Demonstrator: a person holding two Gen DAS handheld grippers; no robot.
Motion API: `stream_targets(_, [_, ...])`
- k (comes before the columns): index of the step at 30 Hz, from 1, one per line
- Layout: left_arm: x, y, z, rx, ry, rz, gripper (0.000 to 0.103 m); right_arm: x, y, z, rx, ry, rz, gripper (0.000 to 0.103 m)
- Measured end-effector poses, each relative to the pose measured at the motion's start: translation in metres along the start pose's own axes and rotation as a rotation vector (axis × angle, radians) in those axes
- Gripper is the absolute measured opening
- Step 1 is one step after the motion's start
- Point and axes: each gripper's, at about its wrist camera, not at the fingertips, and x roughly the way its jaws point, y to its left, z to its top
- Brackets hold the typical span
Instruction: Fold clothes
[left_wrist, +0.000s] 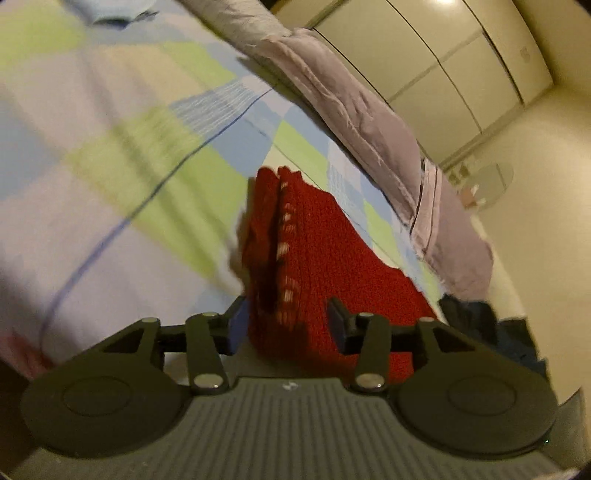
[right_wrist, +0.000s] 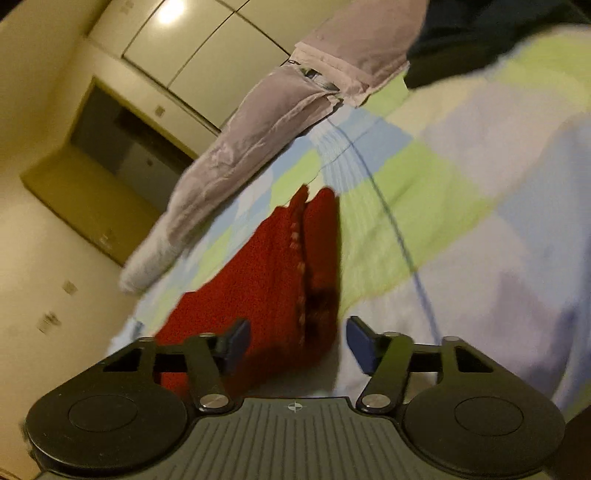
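Bedroom setup here: pale wardrobe doors (left_wrist: 454, 74) in the background, and the work surface is a bed (left_wrist: 110, 155) with a patchwork cover in green, blue and lilac squares. A rumpled lilac sheet (left_wrist: 354, 122) runs along the far edge, and there's something dark, maybe another garment (left_wrist: 476, 314), near the corner.

The thing you're folding is the red knit garment (left_wrist: 314, 251), lying on the bed cover right in front of both grippers. It looks already doubled over, with a seam or edge line running up its middle.

Your left gripper (left_wrist: 286, 326) has its jaws spread, with the red knit sitting between the pads, not pinched as far as I can tell. Your right gripper (right_wrist: 297, 345) is spread wide too, with the knit's near edge in front of its left pad.

What could bite you: both views are blurry, so you're probably moving fast. Close now and you could grab only the top layer, or catch the bed cover along with the knit, and the fold would drag open. Chunky knit also tends to slide off smooth pads.
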Motion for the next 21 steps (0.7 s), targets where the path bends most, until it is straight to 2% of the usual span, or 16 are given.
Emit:
stream_targets(4, [0.008, 0.009, -0.007, -0.081, -0.003, -0.019, 0.040, 0.012, 0.005, 0.004, 0.016, -0.002, 0.011, 0.053])
stream_targets(5, [0.010, 0.008, -0.007, -0.080, -0.013, -0.033, 0.039, 0.015, 0.006, 0.003, 0.014, 0.003, 0.011, 0.046])
stream_targets(6, [0.012, 0.008, -0.007, -0.078, -0.025, -0.051, 0.031, 0.018, 0.007, 0.001, 0.014, 0.010, 0.012, 0.020])
stream_targets(7, [0.013, 0.008, -0.007, -0.075, -0.038, -0.069, 0.009, 0.018, 0.009, 0.000, 0.000, 0.009, 0.006, 0.015])
stream_targets(9, [0.013, 0.006, -0.005, -0.045, -0.064, -0.061, 0.008, 0.016, 0.017, 0.001, -0.060, -0.011, -0.021, 0.009])
stream_targets(12, [-0.002, 0.005, -0.003, 0.053, -0.122, -0.003, 0.008, 0.008, 0.032, 0.006, -0.174, -0.058, -0.068, 0.008])
stream_targets(14, [-0.001, 0.016, -0.009, 0.053, -0.087, 0.022, 0.008, 0.002, 0.035, 0.011, -0.206, -0.066, -0.110, 0.008])
stream_targets(17, [0.011, 0.028, -0.027, 0.057, -0.057, 0.053, 0.010, 0.016, 0.021, -0.001, -0.202, 0.013, -0.189, 0.008])
stream_targets(19, [0.010, 0.024, -0.027, 0.048, -0.063, 0.067, 0.012, 0.026, 0.012, -0.013, -0.199, 0.060, -0.231, 0.009])
stream_targets(20, [0.010, 0.018, -0.025, 0.056, -0.059, 0.081, 0.014, 0.023, 0.015, -0.015, -0.203, 0.049, -0.233, 0.015])
stream_targets(21, [0.008, 0.011, -0.021, 0.087, -0.052, 0.107, 0.017, 0.020, 0.018, -0.015, -0.211, 0.042, -0.244, 0.037])
